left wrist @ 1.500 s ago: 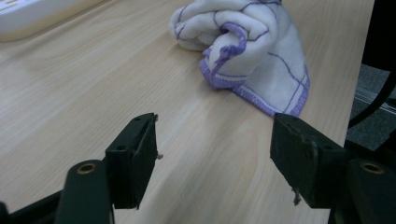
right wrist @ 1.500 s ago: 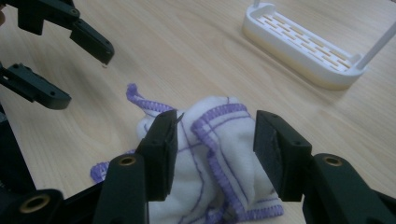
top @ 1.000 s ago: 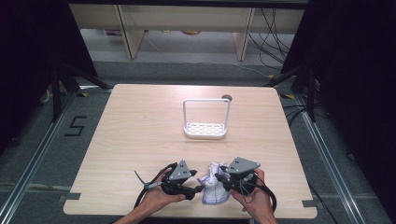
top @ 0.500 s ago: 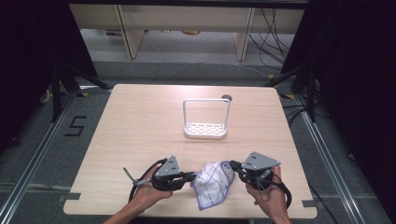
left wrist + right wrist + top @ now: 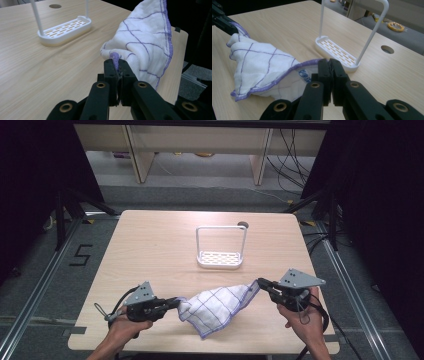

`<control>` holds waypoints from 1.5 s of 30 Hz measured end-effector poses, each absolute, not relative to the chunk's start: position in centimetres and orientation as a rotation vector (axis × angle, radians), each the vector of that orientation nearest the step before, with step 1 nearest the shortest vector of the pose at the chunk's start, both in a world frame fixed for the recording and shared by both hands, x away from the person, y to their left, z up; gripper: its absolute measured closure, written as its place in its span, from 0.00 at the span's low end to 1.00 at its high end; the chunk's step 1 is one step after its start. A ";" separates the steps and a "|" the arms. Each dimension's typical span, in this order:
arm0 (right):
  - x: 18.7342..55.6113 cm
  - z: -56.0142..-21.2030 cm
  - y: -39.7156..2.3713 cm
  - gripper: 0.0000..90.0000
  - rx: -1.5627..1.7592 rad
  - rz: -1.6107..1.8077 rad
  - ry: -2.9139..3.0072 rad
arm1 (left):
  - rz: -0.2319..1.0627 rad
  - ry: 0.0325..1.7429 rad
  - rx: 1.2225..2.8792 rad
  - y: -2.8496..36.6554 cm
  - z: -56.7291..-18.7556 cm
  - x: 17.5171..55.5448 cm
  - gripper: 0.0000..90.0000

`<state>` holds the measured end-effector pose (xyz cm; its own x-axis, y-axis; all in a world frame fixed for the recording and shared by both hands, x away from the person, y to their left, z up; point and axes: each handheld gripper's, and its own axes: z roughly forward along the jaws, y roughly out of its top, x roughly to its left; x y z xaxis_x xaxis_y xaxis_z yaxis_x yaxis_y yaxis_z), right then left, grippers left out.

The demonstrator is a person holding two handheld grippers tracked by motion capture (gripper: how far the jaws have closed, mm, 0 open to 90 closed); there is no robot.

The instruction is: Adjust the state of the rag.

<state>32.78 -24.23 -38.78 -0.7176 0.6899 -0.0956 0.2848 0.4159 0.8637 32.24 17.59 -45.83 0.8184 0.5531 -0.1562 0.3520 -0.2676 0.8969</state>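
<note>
Pale wooden table point(image 5: 150, 250), white slotted rack point(image 5: 220, 257) standing on it
Left gripper point(image 5: 176, 302) and right gripper point(image 5: 260, 283) each pinch a purple-hemmed corner of the soft checked cloth point(image 5: 215, 306)

both hands come in from the bottom, well apart. left tongs point(image 5: 175, 302) point right, right tongs point(image 5: 261, 283) point left, tips facing each other, jaws on both clamped tight, forearms angled inward

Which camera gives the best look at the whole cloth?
The high view: the cloth hangs stretched between both grippers, edge to edge. The left gripper view shows one pinched corner and a fold; the right gripper view shows its purple hem and label.
</note>
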 end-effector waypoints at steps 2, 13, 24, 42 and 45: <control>33.2 -39.0 -24.3 0.98 0.828 1.226 2.235 | 0.226 0.706 1.881 18.2 -46.1 32.4 0.96; 37.0 -44.1 -25.4 0.98 0.975 1.068 2.316 | 0.283 0.900 1.950 21.2 -50.1 35.4 0.96; 39.1 -47.5 -25.9 0.80 1.122 0.936 2.383 | 0.291 0.985 1.930 22.0 -50.6 35.9 0.72; 31.8 -45.2 -17.7 0.56 0.885 1.215 2.505 | 0.368 0.979 1.932 22.5 -49.7 35.1 0.52; 30.9 -45.8 -15.8 0.57 0.818 1.237 2.551 | 0.360 0.981 1.938 22.3 -49.6 35.0 0.52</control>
